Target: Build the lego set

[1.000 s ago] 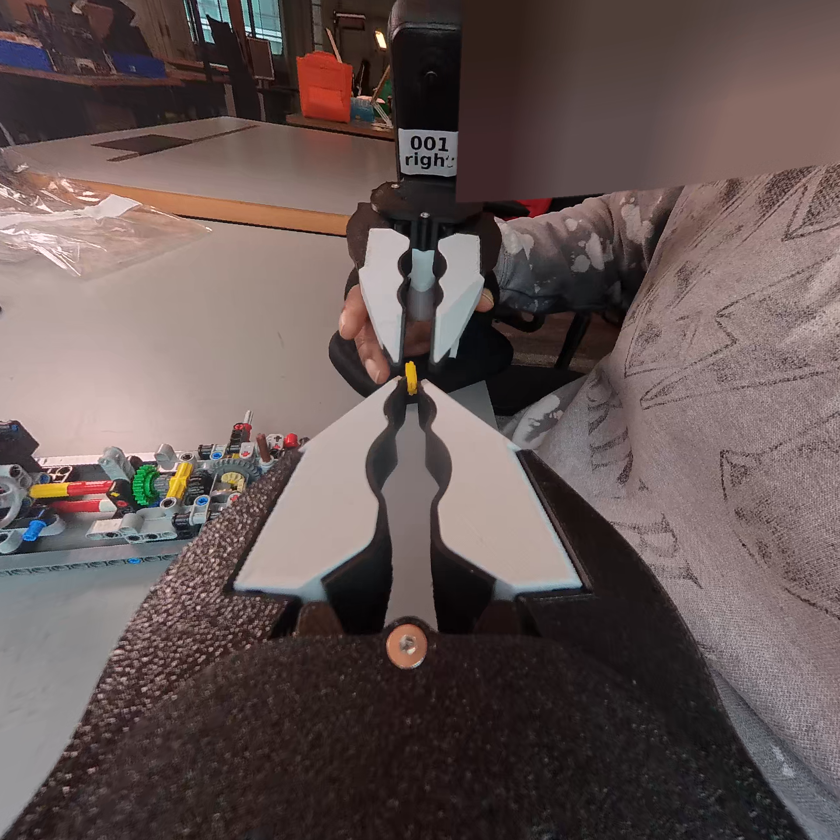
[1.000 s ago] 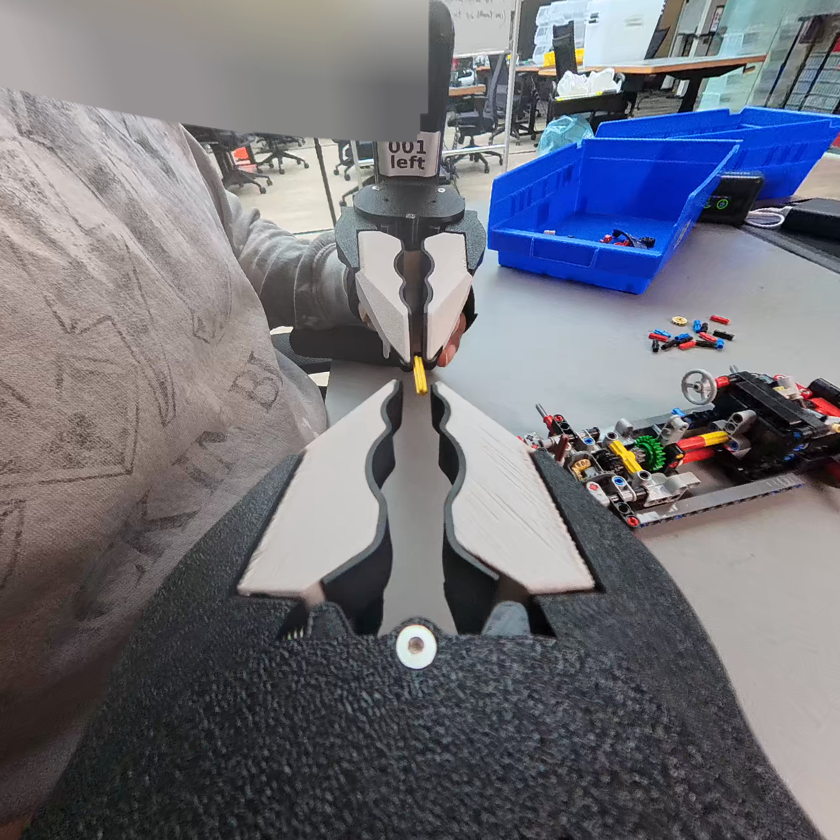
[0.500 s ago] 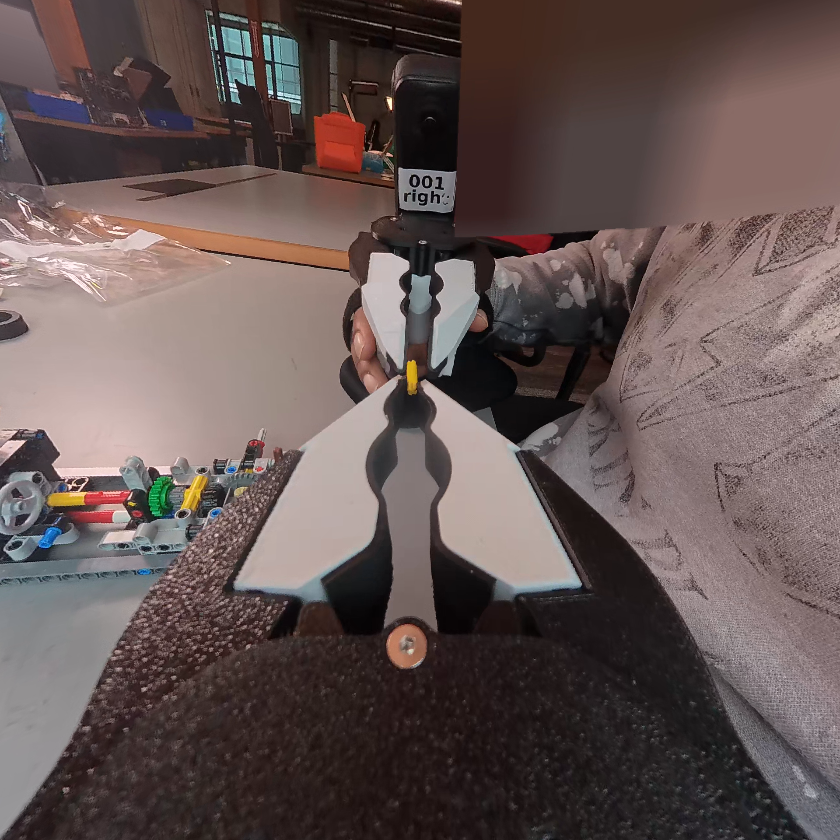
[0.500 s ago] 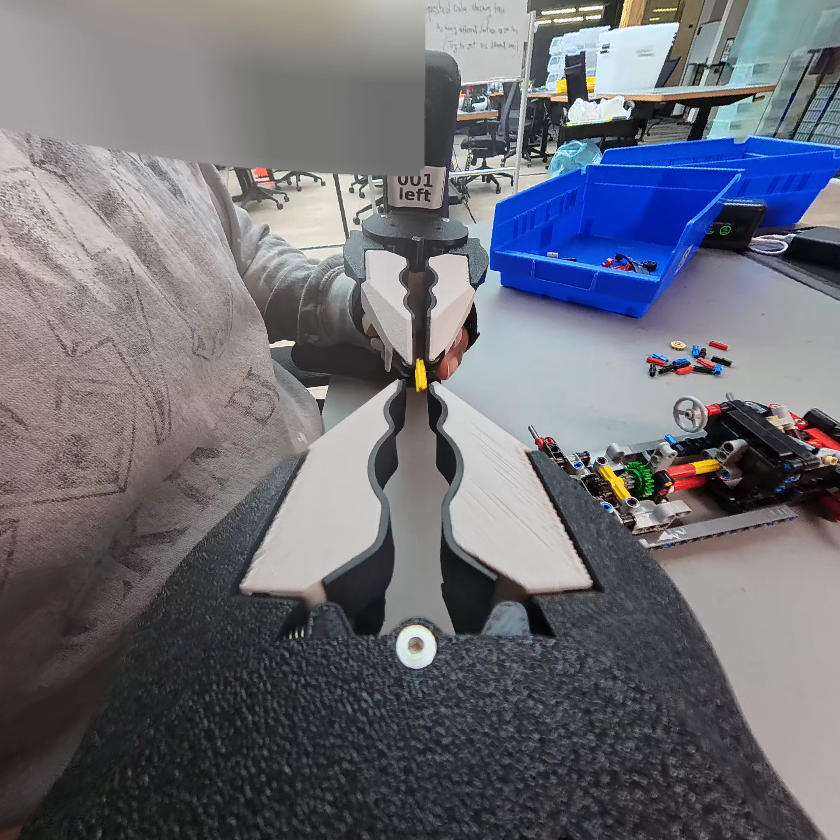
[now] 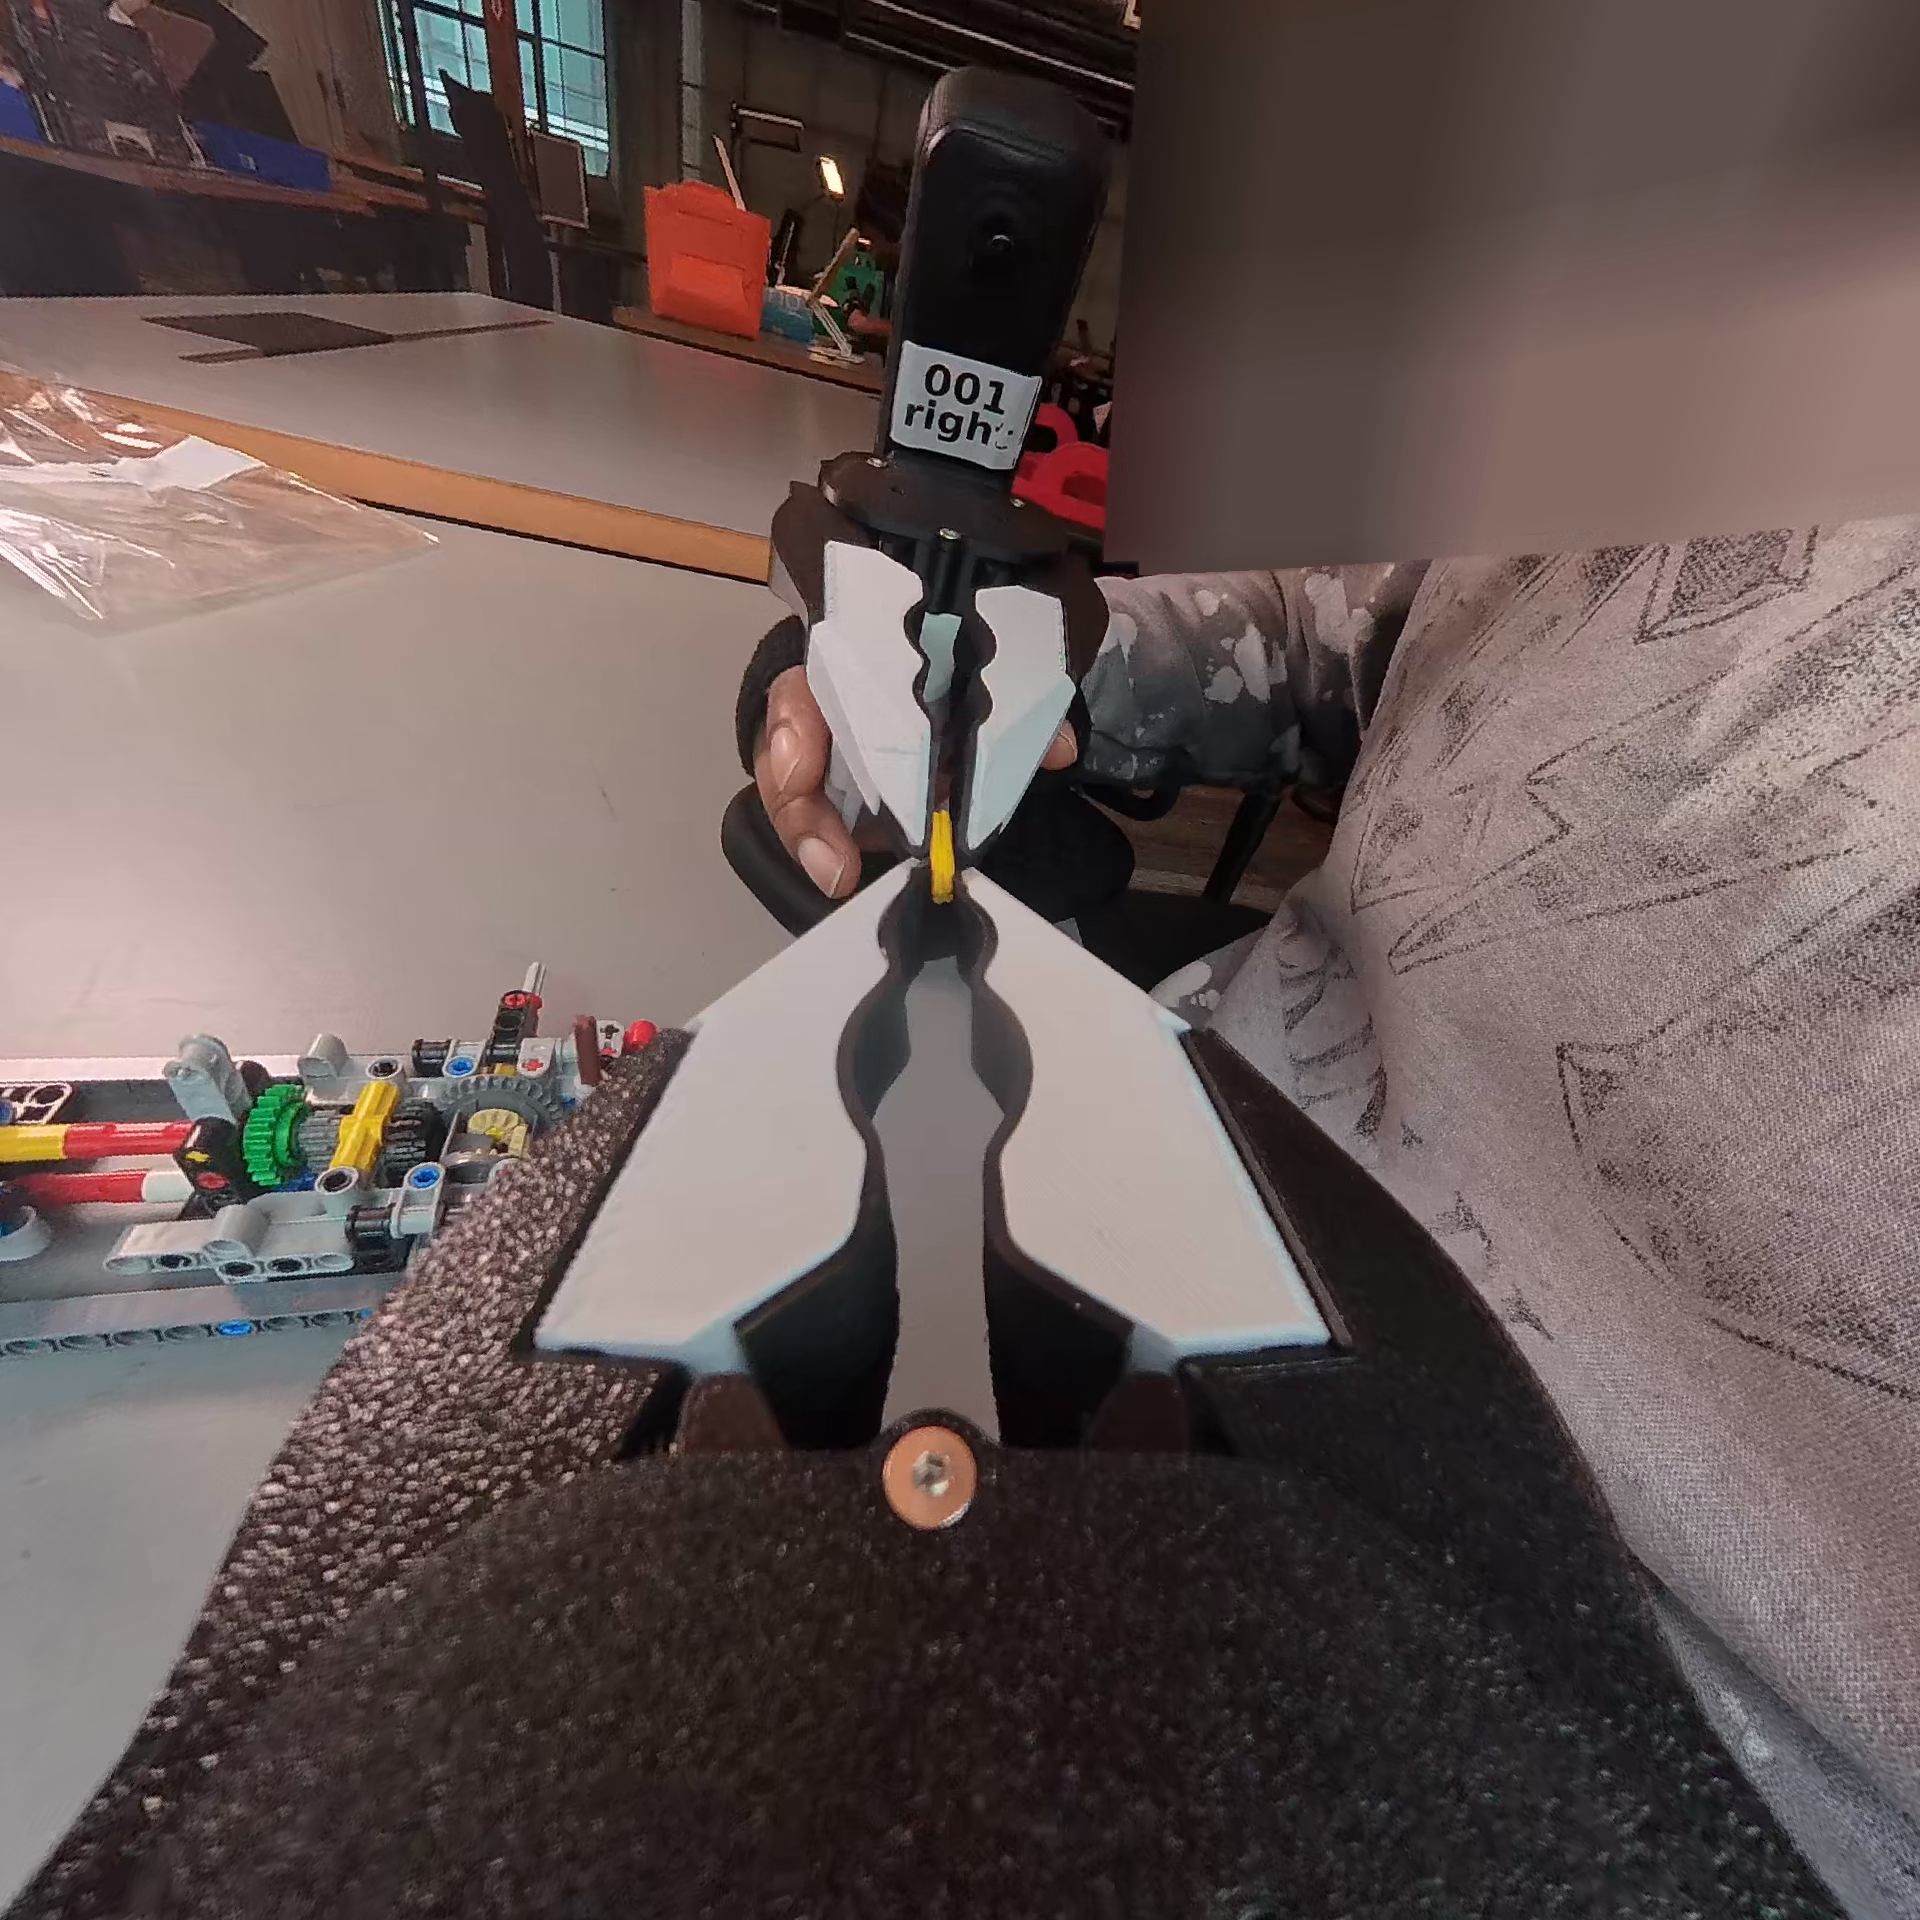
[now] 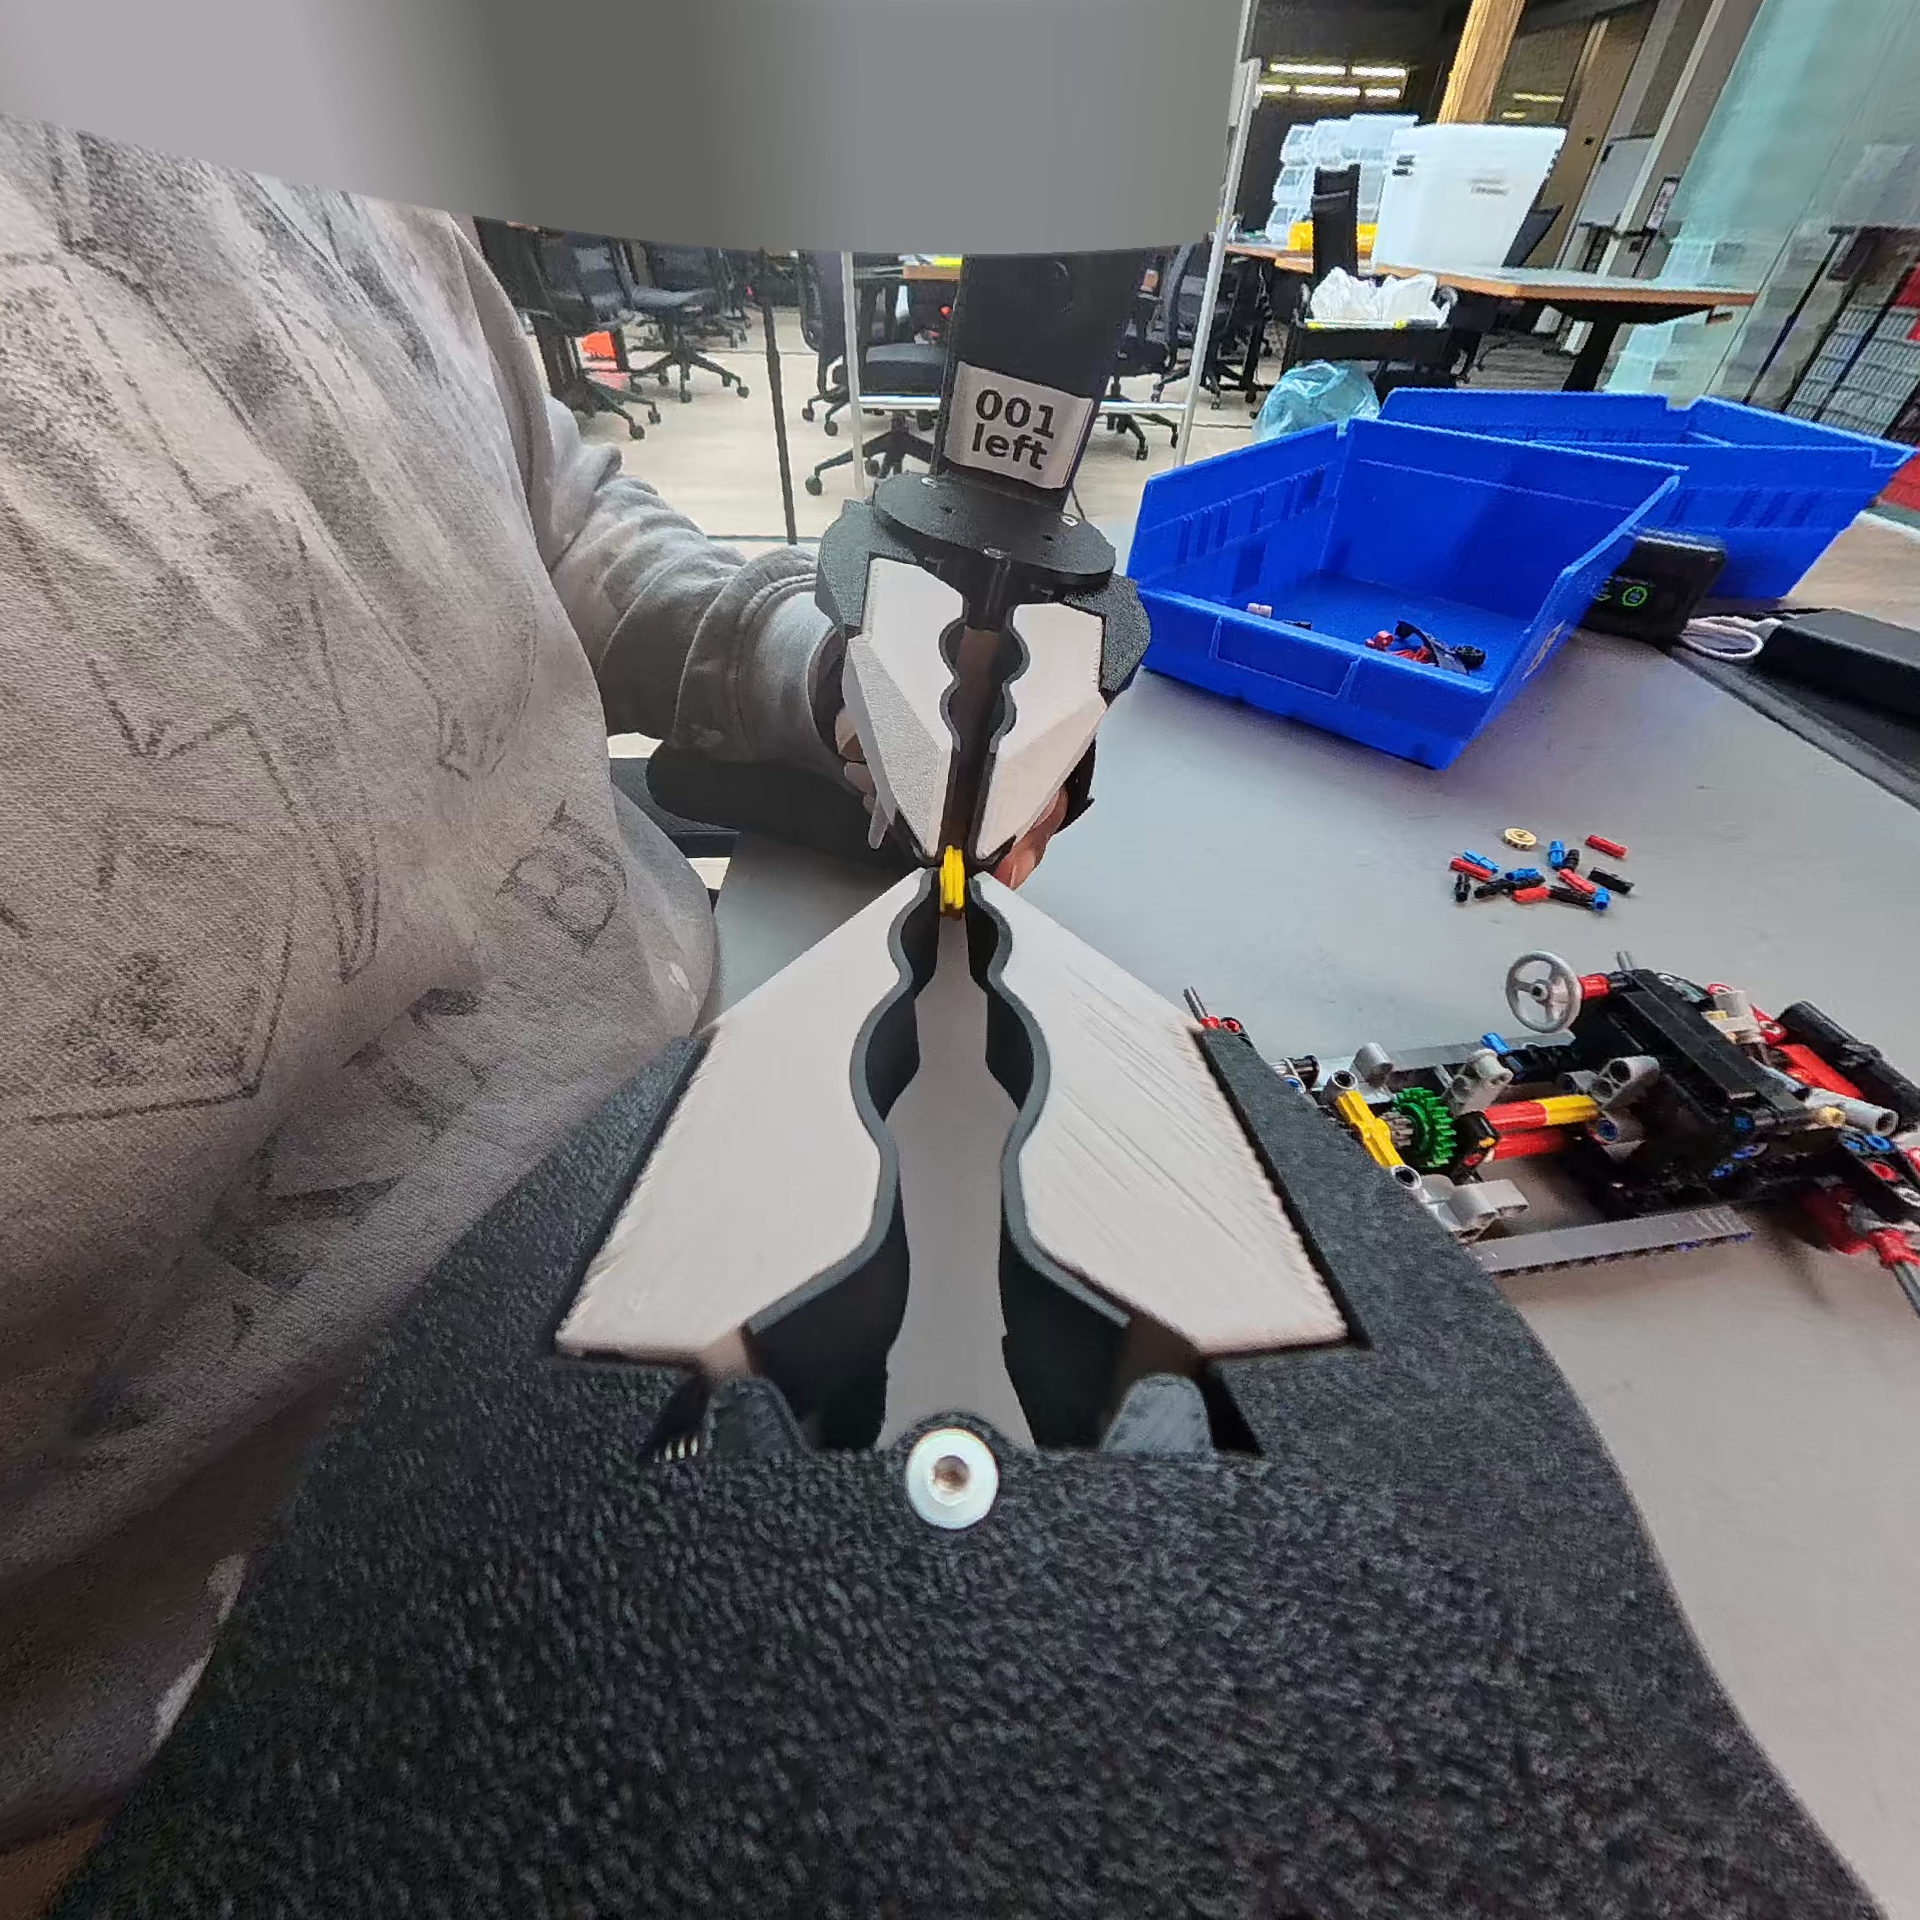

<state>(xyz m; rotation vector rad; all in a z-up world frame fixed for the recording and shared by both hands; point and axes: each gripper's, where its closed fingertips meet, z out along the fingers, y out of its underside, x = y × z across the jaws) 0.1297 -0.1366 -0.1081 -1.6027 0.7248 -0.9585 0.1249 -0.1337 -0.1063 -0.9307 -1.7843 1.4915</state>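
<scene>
table: big grey worktop, everything was sitting on it, person in a grey patterned top right behind the two tools

blue bin: far side of the table, only a few loose bits in the bottom

lego chassis: half-built car frame lying flat on the table, off to the side and well apart from both tools, so the build was clearly not done. Green gear sat mid-frame, grey steering wheel stuck up near the black end

loose pins: small red/blue/black scatter between the bin and the chassis

left gripper: fingers pulled together, tips pinching one end of the yellow piece

right gripper: same deal, tips drawn in on the other end, nose to nose with the left one

yellow piece: tiny, held up in the air between both sets of tips, nowhere near the chassis

what could go wrong: my guess, it's a handoff or re-grip. Both tips only had a sliver each, so if one let go while the other's hold was off-centre, the piece could twist or pop out and bounce off the table edge into the person's lap.
</scene>
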